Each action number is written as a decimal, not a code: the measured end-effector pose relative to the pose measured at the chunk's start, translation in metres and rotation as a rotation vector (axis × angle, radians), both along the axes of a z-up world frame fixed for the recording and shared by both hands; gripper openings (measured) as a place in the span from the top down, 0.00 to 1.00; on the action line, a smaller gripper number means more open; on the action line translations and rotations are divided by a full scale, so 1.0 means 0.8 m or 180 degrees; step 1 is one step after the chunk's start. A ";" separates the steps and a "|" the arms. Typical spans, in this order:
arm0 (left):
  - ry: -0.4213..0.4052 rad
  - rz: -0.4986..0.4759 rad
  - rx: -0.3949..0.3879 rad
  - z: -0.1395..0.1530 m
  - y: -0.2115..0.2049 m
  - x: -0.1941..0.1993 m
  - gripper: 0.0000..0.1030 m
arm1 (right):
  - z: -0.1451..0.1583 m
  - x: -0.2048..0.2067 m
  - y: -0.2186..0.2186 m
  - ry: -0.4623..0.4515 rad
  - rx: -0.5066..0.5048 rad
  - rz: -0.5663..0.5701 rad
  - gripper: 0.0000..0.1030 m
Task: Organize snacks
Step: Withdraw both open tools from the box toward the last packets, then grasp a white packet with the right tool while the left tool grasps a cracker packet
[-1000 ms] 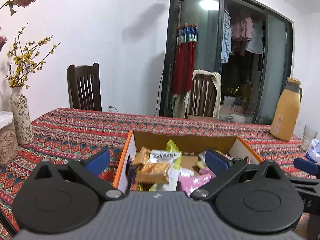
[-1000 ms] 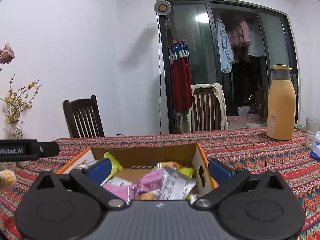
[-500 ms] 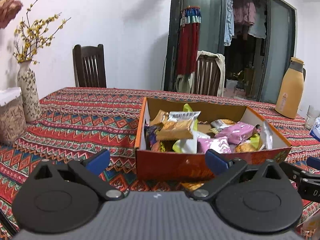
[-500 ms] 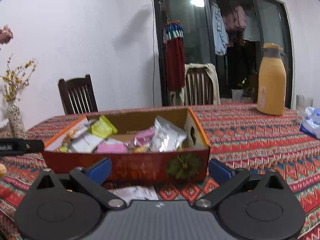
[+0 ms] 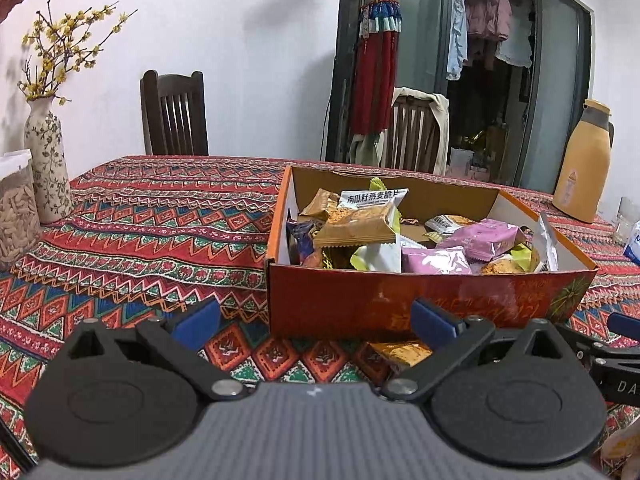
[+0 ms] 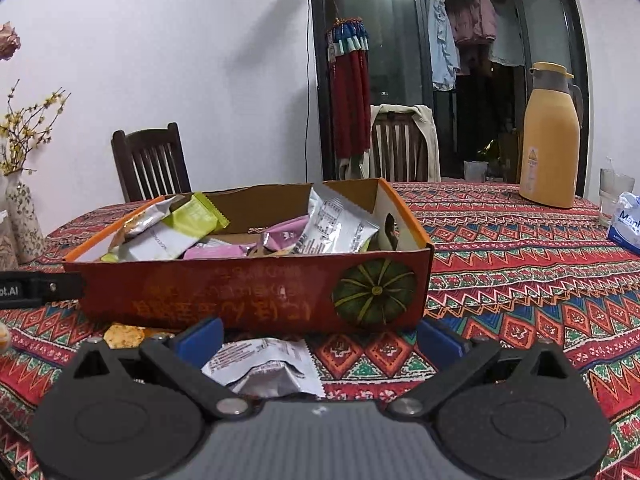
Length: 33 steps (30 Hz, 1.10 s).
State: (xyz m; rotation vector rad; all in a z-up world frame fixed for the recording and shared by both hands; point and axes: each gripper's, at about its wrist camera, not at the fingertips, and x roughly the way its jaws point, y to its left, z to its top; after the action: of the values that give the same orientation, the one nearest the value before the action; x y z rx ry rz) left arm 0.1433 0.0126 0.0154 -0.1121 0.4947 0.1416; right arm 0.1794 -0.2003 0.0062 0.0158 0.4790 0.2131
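Observation:
An orange cardboard box (image 5: pixel 424 300) full of wrapped snacks stands on the patterned tablecloth; it also shows in the right wrist view (image 6: pixel 248 296). My left gripper (image 5: pixel 316 320) is open and empty, just in front of the box. An orange snack packet (image 5: pixel 400 350) lies on the cloth by its right finger. My right gripper (image 6: pixel 320 338) is open and empty, in front of the box. A white-silver snack packet (image 6: pixel 268 368) lies on the cloth between its fingers, and a round cracker packet (image 6: pixel 124 335) lies to its left.
A flowered vase (image 5: pixel 48 164) and a jar (image 5: pixel 16 216) stand at the left. An orange thermos (image 6: pixel 550 156), a glass (image 6: pixel 614 190) and a tissue pack (image 6: pixel 626 222) stand at the right. Two wooden chairs (image 5: pixel 174 114) are behind the table.
Both grippers have pulled back from over the box and dropped lower toward the tablecloth. The box's front wall and loose packets in front of it have come into view.

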 end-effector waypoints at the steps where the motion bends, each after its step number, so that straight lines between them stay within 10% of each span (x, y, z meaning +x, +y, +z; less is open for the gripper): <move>1: -0.0008 0.0009 -0.0011 0.000 0.001 -0.001 0.00 | 0.000 0.000 0.000 -0.0003 -0.0008 0.0003 0.00; 24: -0.0035 0.0051 -0.0108 -0.001 0.007 -0.006 0.00 | -0.007 0.007 0.034 0.0188 -0.0391 0.0375 0.00; 33: 0.0000 -0.0010 -0.0144 -0.003 0.007 -0.004 0.00 | -0.020 0.025 0.054 0.0512 -0.0532 0.0636 0.30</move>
State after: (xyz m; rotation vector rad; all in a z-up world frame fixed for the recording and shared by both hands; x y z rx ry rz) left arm 0.1398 0.0185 0.0133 -0.1554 0.4982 0.1273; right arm 0.1998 -0.1573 -0.0097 -0.1802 0.6581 0.3690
